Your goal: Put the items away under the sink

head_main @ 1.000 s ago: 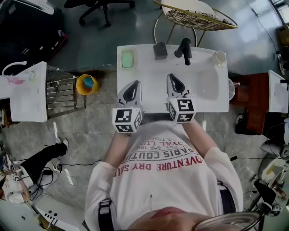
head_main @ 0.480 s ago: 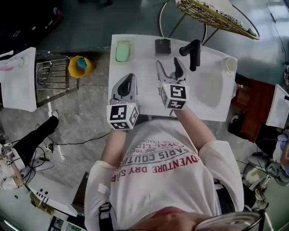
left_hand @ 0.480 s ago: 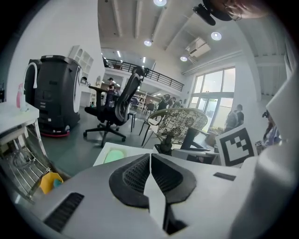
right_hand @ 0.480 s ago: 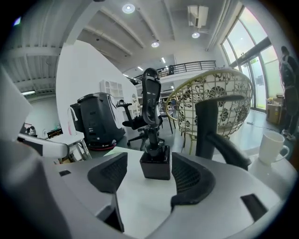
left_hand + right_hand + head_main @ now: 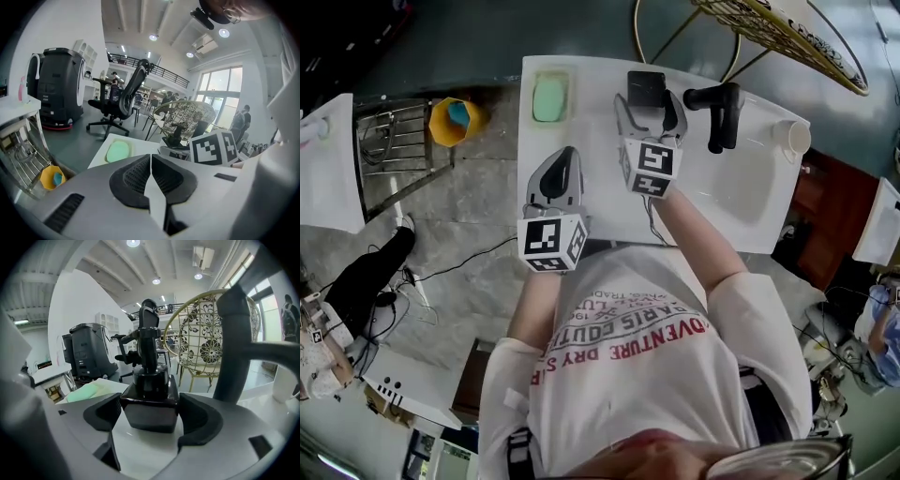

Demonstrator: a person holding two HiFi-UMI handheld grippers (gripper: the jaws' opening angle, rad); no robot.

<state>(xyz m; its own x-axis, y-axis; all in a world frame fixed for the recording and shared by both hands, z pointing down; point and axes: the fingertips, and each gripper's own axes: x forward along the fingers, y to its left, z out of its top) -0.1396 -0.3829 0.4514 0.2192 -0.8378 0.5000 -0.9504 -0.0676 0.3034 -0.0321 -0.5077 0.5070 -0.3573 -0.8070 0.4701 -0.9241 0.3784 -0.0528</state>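
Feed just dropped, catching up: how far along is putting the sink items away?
Done: nothing visibly; the green soap, black pump bottle and white cup all sit on the sink top. In hand: the right gripper, its jaws just opened wide, straddles the bottle without pressing it; the left gripper is shut, empty. Left: grip the bottle, stow it, then the others.

Between the jaws of my right claw (image 5: 152, 420) the soap bottle (image 5: 151, 401) looks like glossy black plastic or glass, I can't tell which, and it catches the ceiling light on its shoulders. The pads (image 5: 200, 420) either side of it are matt black and rubbery. On my left claw (image 5: 151, 161) I can see their fine ribbing. Both claw bodies read as smooth, matt grey plastic. Under the right claw the basin top (image 5: 581, 122) is smooth, shiny white. Just right of that claw the tap (image 5: 236, 348) is matt black.
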